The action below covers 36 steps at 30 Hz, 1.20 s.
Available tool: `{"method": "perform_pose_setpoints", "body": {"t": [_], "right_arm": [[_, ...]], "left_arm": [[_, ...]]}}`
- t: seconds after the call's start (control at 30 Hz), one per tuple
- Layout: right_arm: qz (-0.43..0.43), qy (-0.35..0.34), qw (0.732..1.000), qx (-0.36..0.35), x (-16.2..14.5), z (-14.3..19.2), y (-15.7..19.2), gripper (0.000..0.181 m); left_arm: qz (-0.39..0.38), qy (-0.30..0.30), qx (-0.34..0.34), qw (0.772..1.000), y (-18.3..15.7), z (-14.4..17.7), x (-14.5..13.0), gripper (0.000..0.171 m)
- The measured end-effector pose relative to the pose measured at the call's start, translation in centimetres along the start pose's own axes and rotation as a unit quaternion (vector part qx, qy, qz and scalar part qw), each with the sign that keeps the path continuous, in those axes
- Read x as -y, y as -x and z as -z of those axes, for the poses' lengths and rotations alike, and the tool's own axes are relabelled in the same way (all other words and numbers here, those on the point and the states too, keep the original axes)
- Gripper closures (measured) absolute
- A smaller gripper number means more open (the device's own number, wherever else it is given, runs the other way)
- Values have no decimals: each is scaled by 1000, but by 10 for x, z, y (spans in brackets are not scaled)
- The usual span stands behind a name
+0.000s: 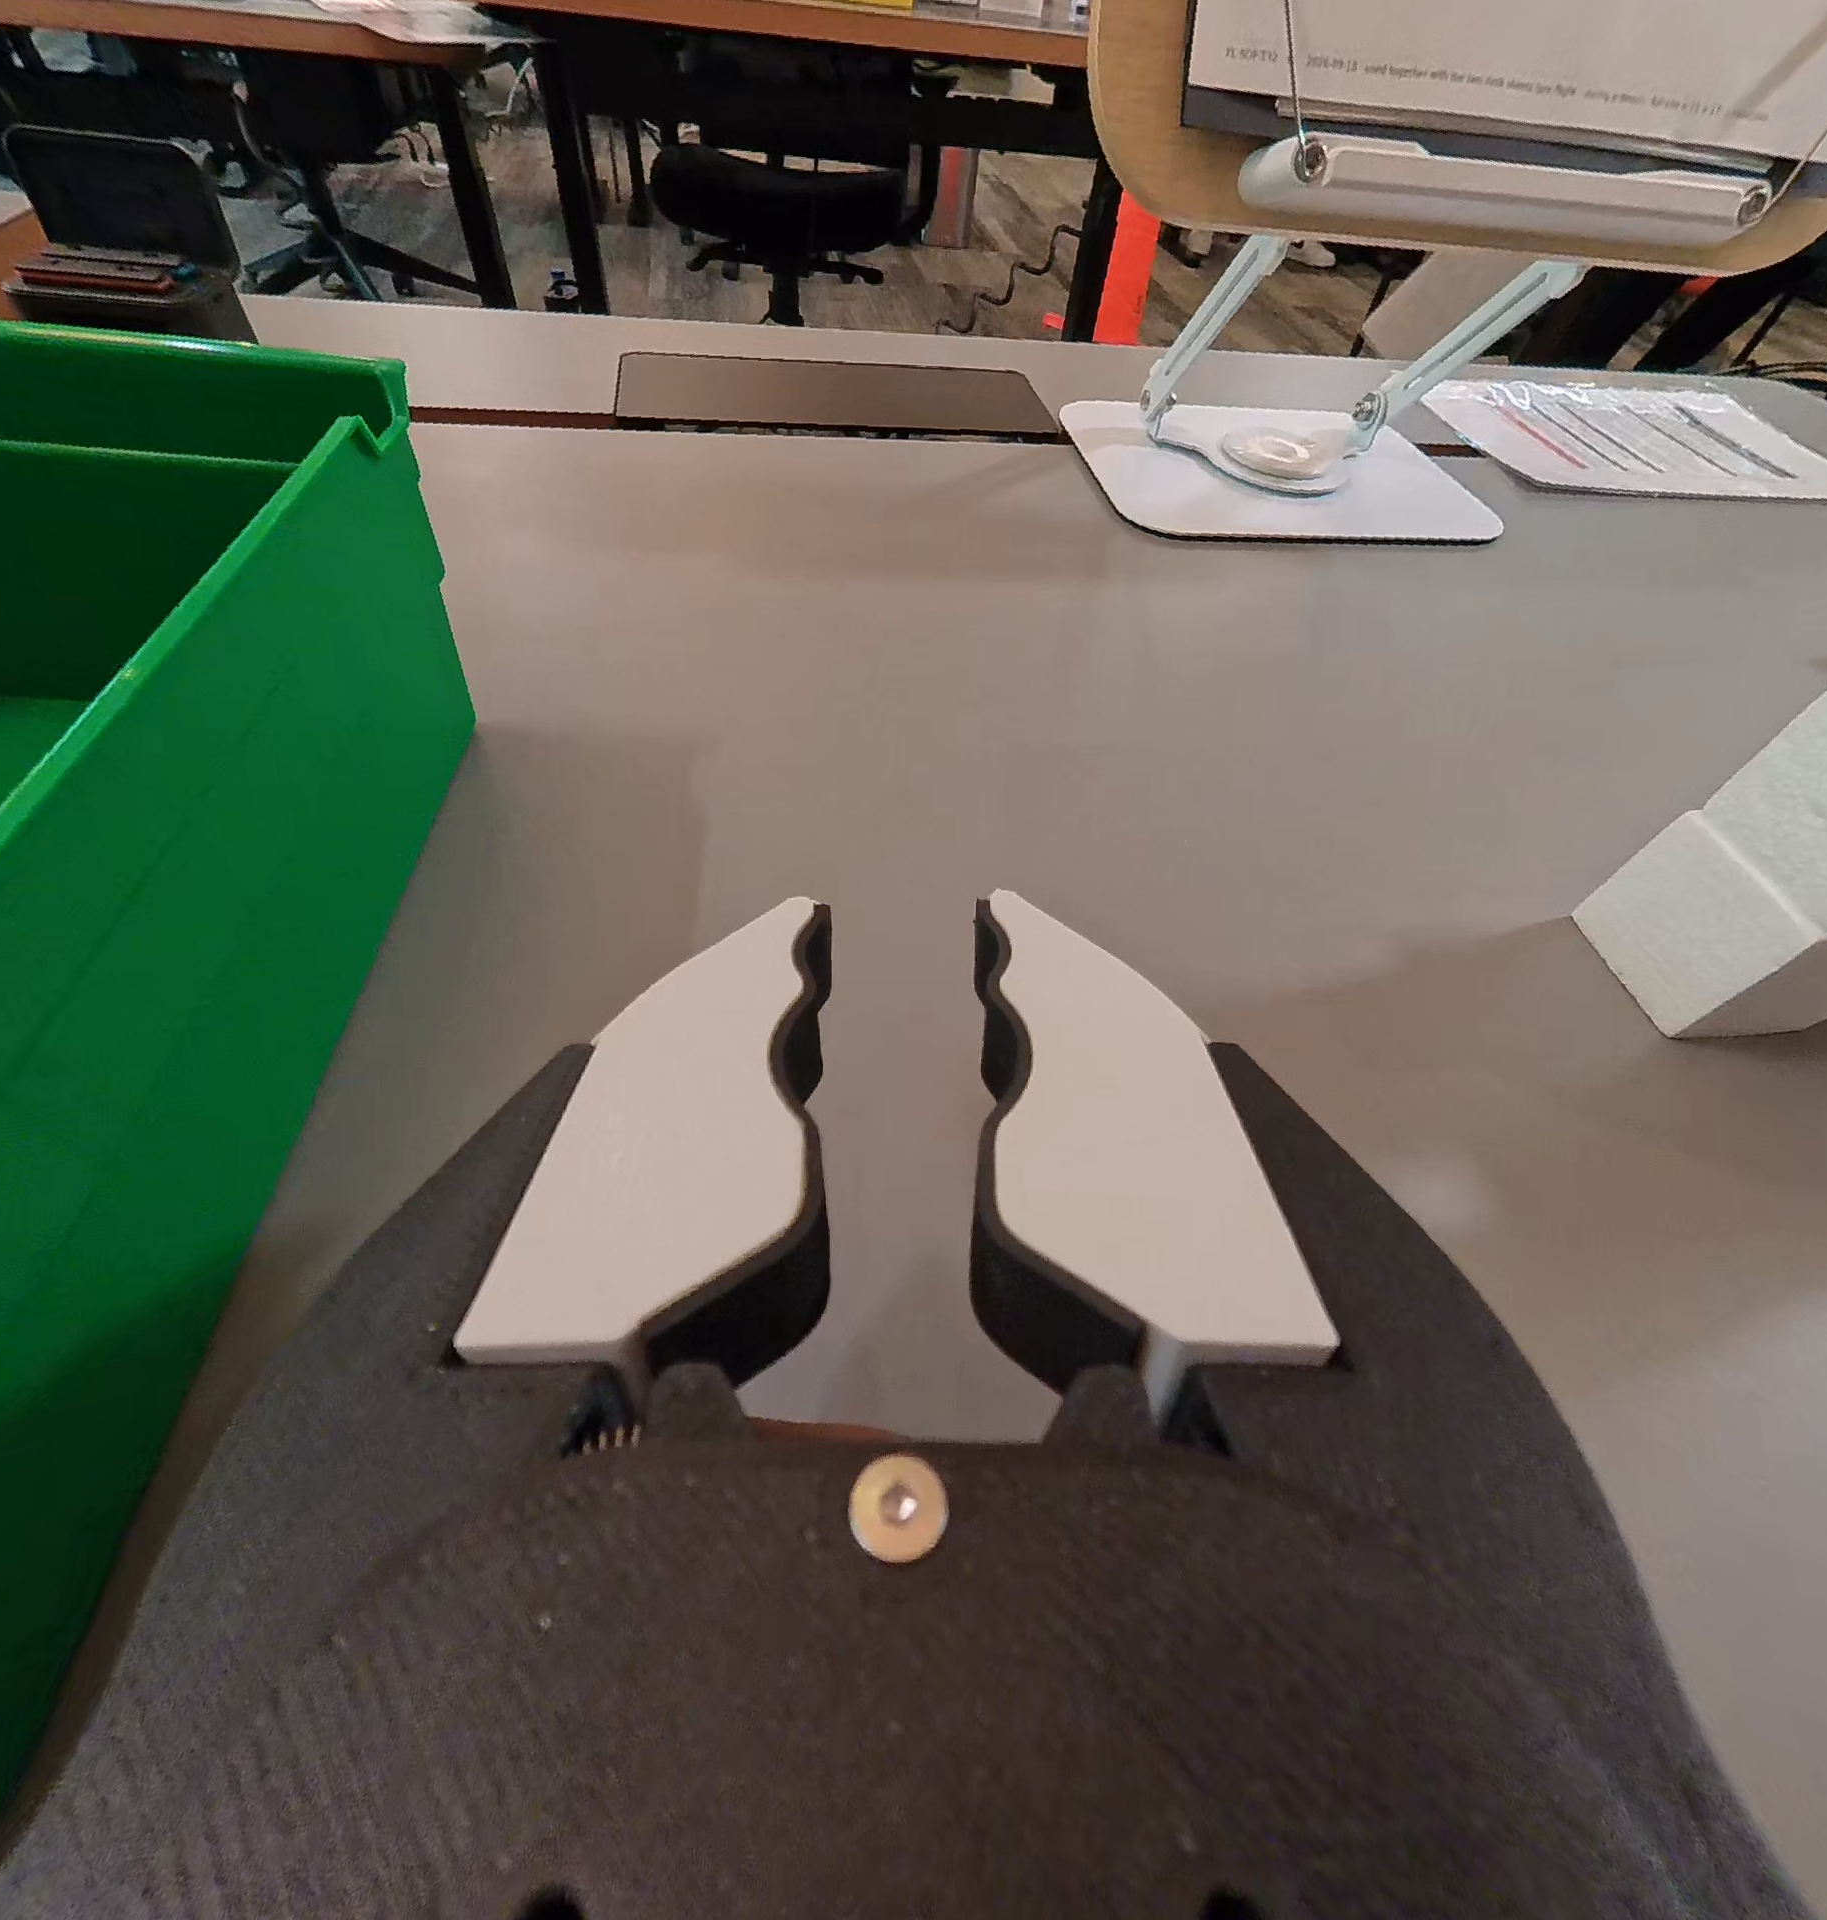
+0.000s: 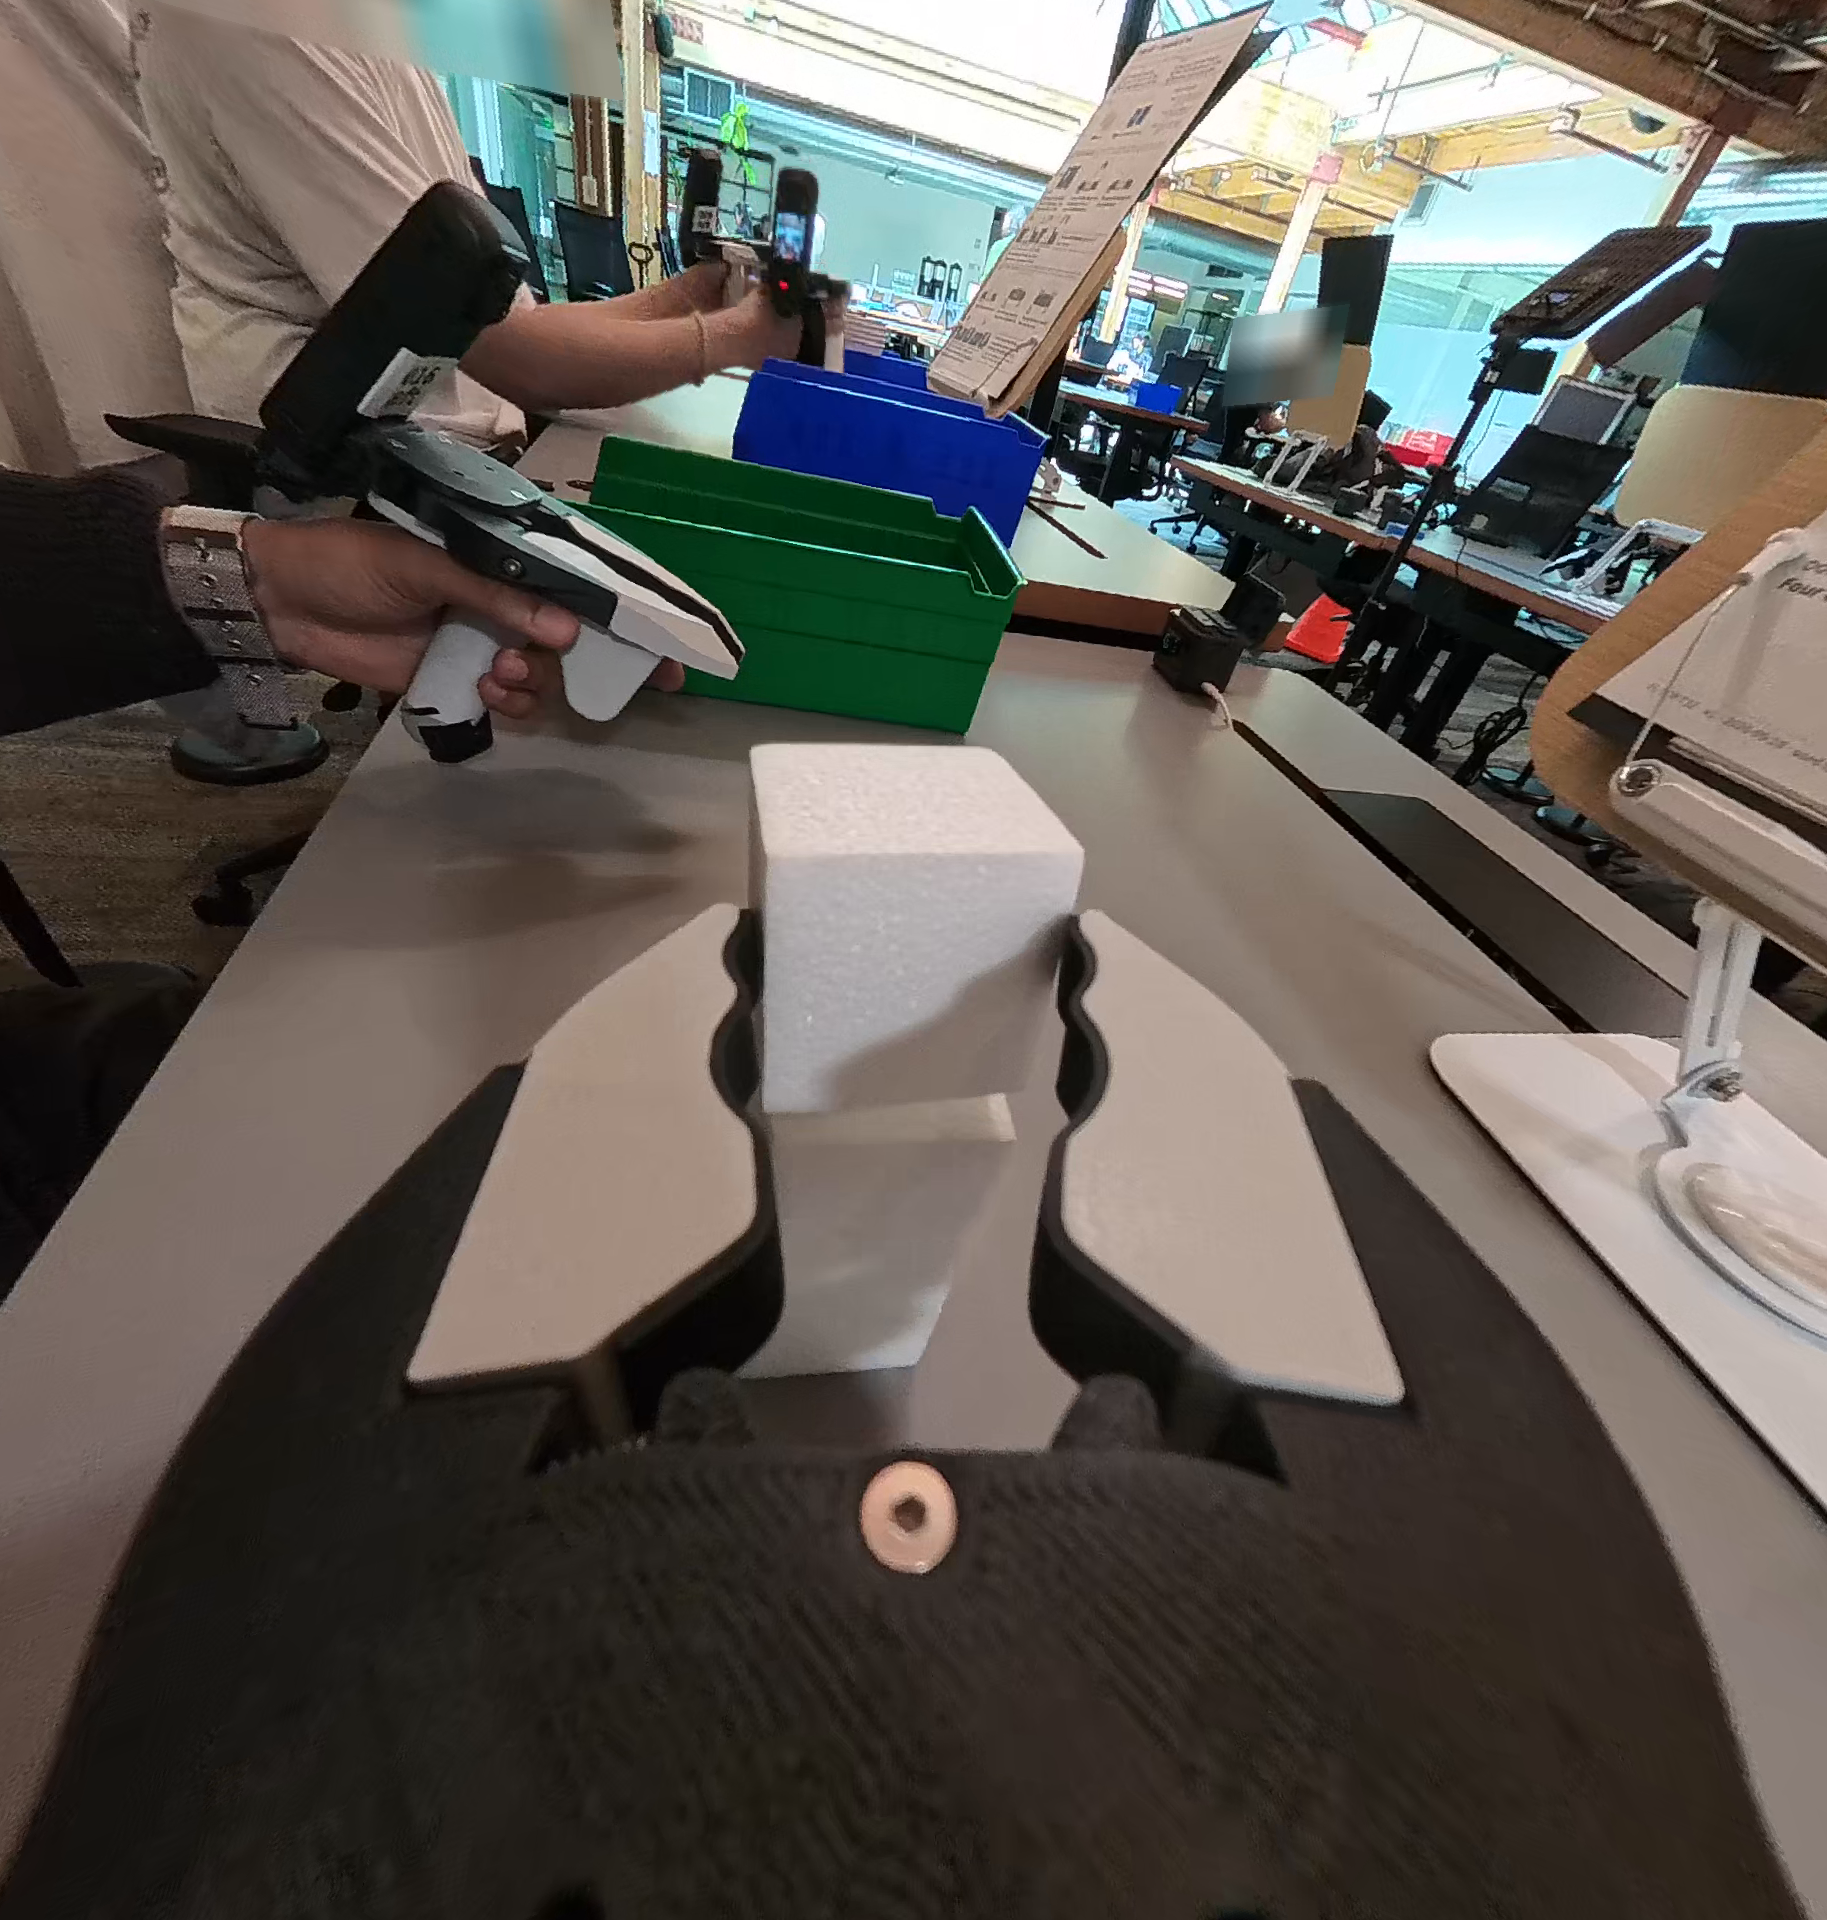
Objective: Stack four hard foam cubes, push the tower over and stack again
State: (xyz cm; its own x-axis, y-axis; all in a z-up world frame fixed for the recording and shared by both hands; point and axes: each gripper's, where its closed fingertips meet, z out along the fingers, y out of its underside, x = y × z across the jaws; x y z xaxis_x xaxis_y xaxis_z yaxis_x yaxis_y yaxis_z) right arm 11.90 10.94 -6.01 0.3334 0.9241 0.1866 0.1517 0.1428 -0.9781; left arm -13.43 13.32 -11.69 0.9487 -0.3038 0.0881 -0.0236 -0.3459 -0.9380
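Observation:
My right gripper (image 2: pixel 914 961) is shut on the upper white foam cube (image 2: pixel 909 894), its fingertips pressing the cube's left and right sides. That cube rests, slightly turned, on a second white foam cube (image 2: pixel 867 1247) that stands on the grey table (image 2: pixel 473 935). Both cubes show at the right edge of the left wrist view (image 1: pixel 1740 914). My left gripper (image 1: pixel 904 914) is open with a narrow gap and empty, hovering low over the bare table beside a green bin (image 1: pixel 213 727). It also shows in the right wrist view (image 2: pixel 717 649), held by a hand left of the cubes.
The green bin (image 2: pixel 836 623) stands at the far left of the table with a blue bin (image 2: pixel 888 436) behind it. A white stand with a board (image 2: pixel 1615 1143) is on the right, its base (image 1: pixel 1283 488) showing ahead. A small black device (image 2: pixel 1215 644) sits behind. Another person holds a gripper farther back. Some 25 centimeters of space lies between my two pairs of fingers.

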Motion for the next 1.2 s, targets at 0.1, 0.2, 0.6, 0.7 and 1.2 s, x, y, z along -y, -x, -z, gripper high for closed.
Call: {"method": "perform_pose_setpoints", "body": {"t": [0.1,0.2,0.6,0.7,1.2], "right_arm": [[1,5,1000,-1,-2,0,-1,125],[2,9,1000,-3,-4,0,-1,125],[-3,13,1000,-1,-7,1,-3,125],[-4,12,1000,-2,-7,1,-3,125],[8,28,1000,-11,-12,-2,-3,122]], "left_arm": [[-1,1,0,1000,0,0,0,144],[0,2,0,1000,0,0,-1,144],[0,4,0,1000,0,-1,-1,144],[-1,6,0,1000,0,-1,-2,144],[-1,10,-1,1000,0,-1,-3,144]]}}
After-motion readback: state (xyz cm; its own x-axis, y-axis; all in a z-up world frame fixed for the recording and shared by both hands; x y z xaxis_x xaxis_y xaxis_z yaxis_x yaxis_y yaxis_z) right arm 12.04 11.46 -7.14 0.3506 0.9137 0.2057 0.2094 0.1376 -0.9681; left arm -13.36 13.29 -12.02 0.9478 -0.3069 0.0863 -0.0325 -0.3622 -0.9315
